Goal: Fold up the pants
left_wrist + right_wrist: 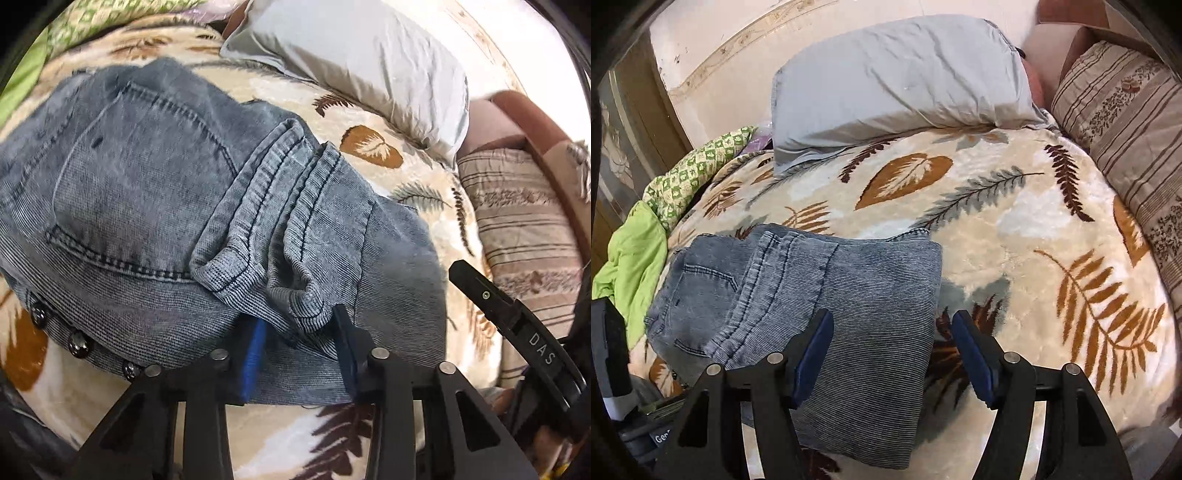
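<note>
Grey-blue jeans (147,192) lie folded on the leaf-patterned blanket (369,110), back pocket up, with the two leg hems (280,221) laid over the seat. My left gripper (300,350) sits low at the near edge of the jeans. Its blue pads (255,354) stand apart, and a bunched hem fold drapes over their tips without being pinched. In the right wrist view the folded jeans (849,295) lie at lower left. My right gripper (892,321) is open wide over their right folded edge, one finger above denim, the other above the blanket (1015,221).
A grey pillow (897,81) lies at the head of the bed, with a striped pillow (1126,129) to its right. Green cloths (631,258) are heaped at the left edge. Metal studs (79,343) line the waistband. The right gripper's black body (517,325) is close on the right.
</note>
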Demonstrator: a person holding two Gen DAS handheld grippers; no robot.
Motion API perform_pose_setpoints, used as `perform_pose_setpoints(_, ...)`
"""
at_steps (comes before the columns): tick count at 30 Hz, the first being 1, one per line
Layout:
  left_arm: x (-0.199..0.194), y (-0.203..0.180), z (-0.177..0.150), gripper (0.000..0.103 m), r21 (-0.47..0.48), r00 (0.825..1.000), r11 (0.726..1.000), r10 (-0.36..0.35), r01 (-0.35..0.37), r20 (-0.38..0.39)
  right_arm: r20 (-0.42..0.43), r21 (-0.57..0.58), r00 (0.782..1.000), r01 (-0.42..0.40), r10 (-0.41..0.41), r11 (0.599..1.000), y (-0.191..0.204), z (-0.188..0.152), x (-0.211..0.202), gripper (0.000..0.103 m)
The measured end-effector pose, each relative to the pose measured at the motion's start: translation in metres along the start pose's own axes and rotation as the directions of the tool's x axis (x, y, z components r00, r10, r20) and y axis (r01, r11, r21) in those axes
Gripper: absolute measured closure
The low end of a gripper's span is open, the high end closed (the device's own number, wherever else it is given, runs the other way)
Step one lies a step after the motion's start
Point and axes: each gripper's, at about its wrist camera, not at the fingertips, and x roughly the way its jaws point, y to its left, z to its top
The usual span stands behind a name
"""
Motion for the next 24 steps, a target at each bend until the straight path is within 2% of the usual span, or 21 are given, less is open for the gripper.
perform_pose_setpoints(3,-0.007,-0.010,-0.004,0.083,0.018,1.000,0.999,0.028,-0.028,0.000,-0.007,0.030,1.000,0.010,-0.009,1.000,-0.007,-0.003,0.002,0.035)
perform_pose_setpoints(6,-0.027,-0.017,-0.003,0.086,0.019,0.999,1.000,0.002,-0.003,0.037,0.000,0.058,1.000,-0.010,0.010,0.998,-0.013,-0.005,0.001,0.035)
perform_pose_setpoints(7,-0.028,-0.020,-0.001,0.086,0.033,0.999,0.999,0.015,-0.017,0.050,0.009,0.061,1.000,-0.003,0.002,0.998,-0.013,-0.005,-0.001,0.035)
perform_pose_setpoints(9,-0.030,-0.019,-0.004,0.083,0.076,0.998,0.996,0.042,-0.046,0.052,0.014,0.063,1.000,0.000,-0.001,0.998,-0.013,-0.005,-0.002,0.034)
perform_pose_setpoints(10,-0.023,-0.018,-0.007,0.079,0.098,0.998,0.994,0.055,-0.057,0.026,0.011,0.066,1.000,-0.002,0.001,0.998,-0.013,-0.006,-0.001,0.034)
perform_pose_setpoints(12,-0.009,-0.015,-0.012,0.078,0.095,0.997,0.994,0.061,-0.056,-0.052,-0.004,0.071,1.000,-0.003,0.003,0.998,-0.013,-0.008,0.002,0.034)
perform_pose_setpoints(17,-0.036,-0.022,-0.013,0.068,0.114,0.999,0.993,0.024,-0.027,0.029,-0.003,0.064,1.000,0.011,-0.011,0.998,-0.011,-0.011,-0.001,0.034)
perform_pose_setpoints(20,-0.054,-0.022,-0.016,0.060,0.149,0.995,0.987,0.047,-0.059,0.083,-0.005,0.072,1.000,0.011,-0.011,0.997,-0.010,-0.013,-0.004,0.034)
perform_pose_setpoints(24,-0.066,-0.023,-0.020,0.059,0.206,0.991,0.973,0.089,-0.107,0.096,-0.002,0.069,1.000,0.022,-0.022,0.997,-0.007,-0.016,-0.008,0.034)
